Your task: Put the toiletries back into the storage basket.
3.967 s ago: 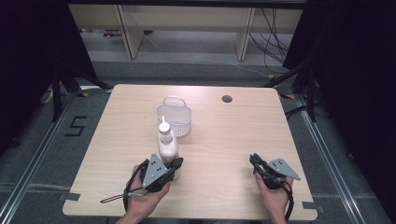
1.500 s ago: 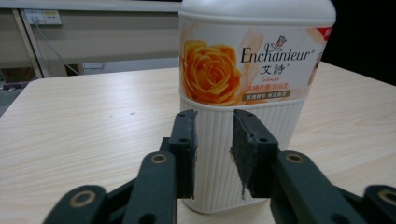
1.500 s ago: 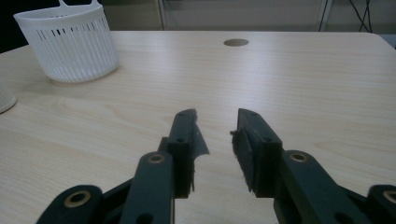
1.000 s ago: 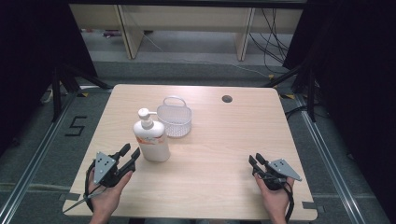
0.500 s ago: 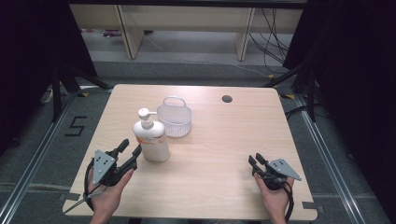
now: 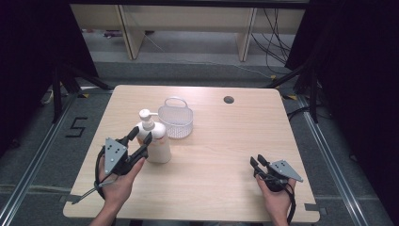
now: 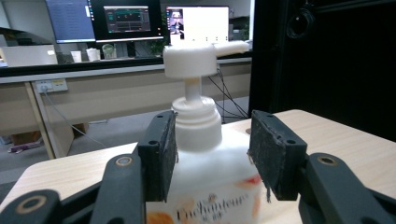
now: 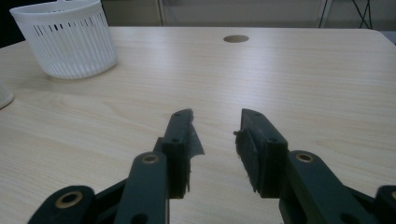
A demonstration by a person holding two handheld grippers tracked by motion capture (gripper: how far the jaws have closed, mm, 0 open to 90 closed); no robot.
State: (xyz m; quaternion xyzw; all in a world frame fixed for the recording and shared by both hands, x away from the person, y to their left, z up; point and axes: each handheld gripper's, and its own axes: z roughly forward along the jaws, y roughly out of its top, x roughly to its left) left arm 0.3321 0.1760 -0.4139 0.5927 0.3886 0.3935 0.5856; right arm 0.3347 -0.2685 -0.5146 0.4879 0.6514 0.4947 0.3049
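A white pump bottle (image 6: pixel 154 139) with an orange-printed label stands upright on the table's left half. My left gripper (image 6: pixel 141 135) is open at its near-left side. In the left gripper view the bottle's collar (image 7: pixel 197 126) rises between the two pads (image 7: pixel 275 156). The left pad lies against or just in front of the collar. A gap shows at the right pad. My right gripper (image 6: pixel 257 161) rests low near the front right of the table. It is open with nothing between its pads (image 8: pixel 180 149).
A white slotted basket (image 6: pixel 175 121) with a handle stands just behind and right of the bottle, close to it; it is seen as a basket (image 8: pixel 70 42) far left in the right gripper view. A round cable hole (image 6: pixel 229 100) sits at the back.
Since four seconds ago the bottle stands further left. Over the last second my left gripper moved forward to the bottle, and its jaws now flank the neck. The right gripper stayed put.
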